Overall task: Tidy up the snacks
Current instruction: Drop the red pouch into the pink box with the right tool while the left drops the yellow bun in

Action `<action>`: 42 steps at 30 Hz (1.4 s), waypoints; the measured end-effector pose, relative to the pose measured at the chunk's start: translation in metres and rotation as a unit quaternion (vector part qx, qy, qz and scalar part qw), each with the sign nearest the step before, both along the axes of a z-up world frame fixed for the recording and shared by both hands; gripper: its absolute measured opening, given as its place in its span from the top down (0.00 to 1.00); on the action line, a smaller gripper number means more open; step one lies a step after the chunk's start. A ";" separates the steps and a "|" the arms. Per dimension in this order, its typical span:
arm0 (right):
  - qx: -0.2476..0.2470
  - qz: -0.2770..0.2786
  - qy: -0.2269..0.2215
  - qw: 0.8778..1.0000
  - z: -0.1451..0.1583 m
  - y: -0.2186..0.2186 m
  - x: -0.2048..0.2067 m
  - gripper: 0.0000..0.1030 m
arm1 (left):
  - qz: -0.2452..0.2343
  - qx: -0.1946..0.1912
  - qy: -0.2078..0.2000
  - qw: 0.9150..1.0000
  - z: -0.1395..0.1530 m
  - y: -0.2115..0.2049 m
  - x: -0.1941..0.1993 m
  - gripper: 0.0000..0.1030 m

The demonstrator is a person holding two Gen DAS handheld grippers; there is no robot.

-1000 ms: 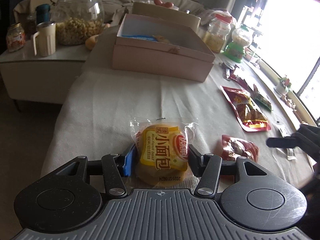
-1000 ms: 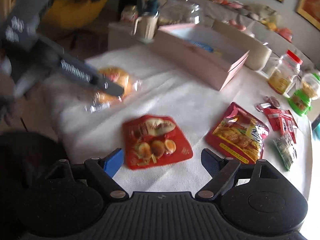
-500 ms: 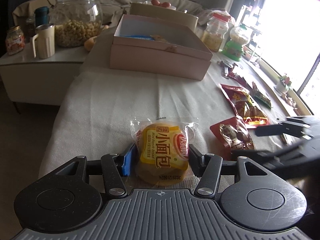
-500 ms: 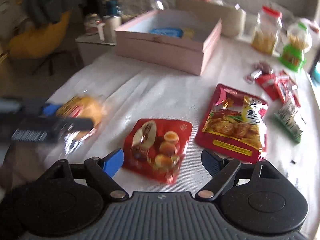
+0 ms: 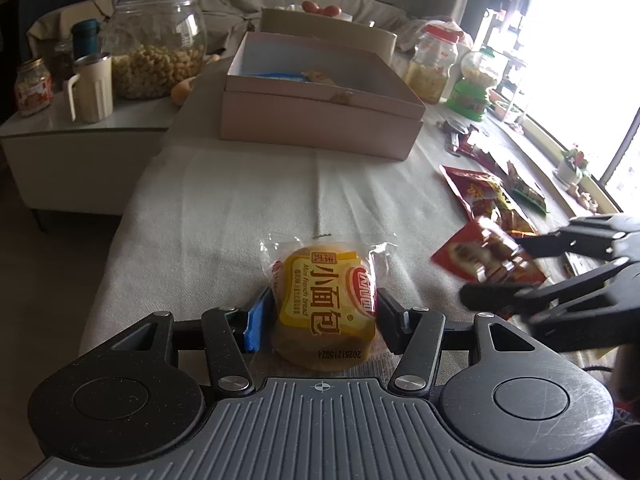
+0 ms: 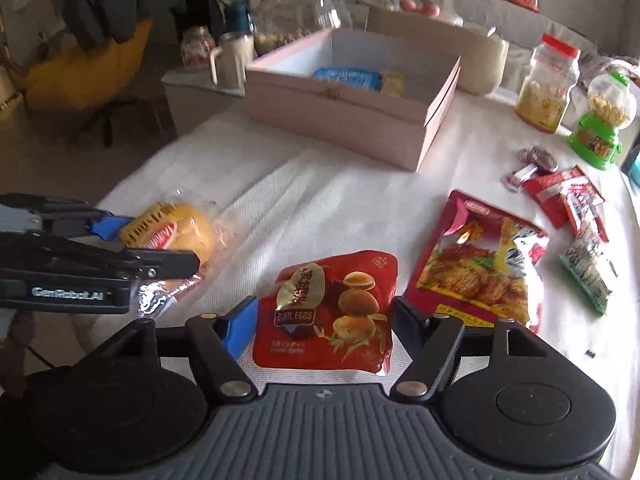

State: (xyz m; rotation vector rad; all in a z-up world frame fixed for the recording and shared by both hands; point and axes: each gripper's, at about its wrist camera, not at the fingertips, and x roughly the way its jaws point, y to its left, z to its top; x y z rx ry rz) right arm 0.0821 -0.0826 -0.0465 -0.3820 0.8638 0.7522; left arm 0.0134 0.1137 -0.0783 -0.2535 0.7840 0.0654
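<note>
Now right tool [image 6: 322, 318] has just been closing around quail-egg pouch [image 6: 330, 308].

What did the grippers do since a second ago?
The right hand-held gripper swung over the red quail egg packet, and its jaws have just been closing around it. The left hand-held gripper kept holding the bread bun. The pink box stayed put.

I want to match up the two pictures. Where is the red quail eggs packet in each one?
Left wrist view: the red quail eggs packet is at the right edge, between the right gripper's jaws.
Right wrist view: the packet is low in the middle, between that camera's own jaws.
Shared landmark: the pink box stands farther back on the table in both views.
</note>
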 end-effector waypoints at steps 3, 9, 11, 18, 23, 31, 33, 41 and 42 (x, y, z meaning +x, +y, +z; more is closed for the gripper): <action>0.018 -0.004 -0.008 1.000 0.014 -0.015 0.004 0.31 | 0.001 0.002 0.001 1.000 0.001 -0.001 0.000 0.42; 0.077 -0.015 -0.029 0.997 0.070 -0.031 0.040 0.31 | -0.012 -0.049 -0.057 0.997 0.040 0.017 0.013 0.42; 0.089 -0.024 -0.059 0.994 0.097 -0.024 0.063 0.31 | -0.021 -0.023 -0.096 0.995 0.070 0.022 0.032 0.42; 0.103 -0.073 -0.092 0.988 0.127 0.017 0.153 0.31 | -0.035 -0.072 -0.121 0.989 0.099 0.059 0.170 0.43; 0.090 -0.100 -0.049 0.990 0.096 0.034 0.199 0.31 | -0.063 0.036 -0.009 0.997 0.053 0.055 0.247 0.44; 0.108 -0.084 0.035 0.990 0.051 0.104 0.260 0.31 | -0.075 0.060 -0.048 0.994 0.040 0.067 0.227 0.44; 0.128 -0.060 0.066 0.988 0.041 0.125 0.275 0.29 | -0.066 0.050 -0.066 0.994 0.043 0.069 0.216 0.44; 0.120 -0.050 0.056 0.990 0.043 0.119 0.268 0.26 | -0.059 -0.002 -0.118 0.991 0.063 0.065 0.181 0.45; 0.118 -0.051 0.046 0.991 0.048 0.108 0.262 0.25 | -0.065 -0.013 -0.123 0.990 0.064 0.062 0.178 0.45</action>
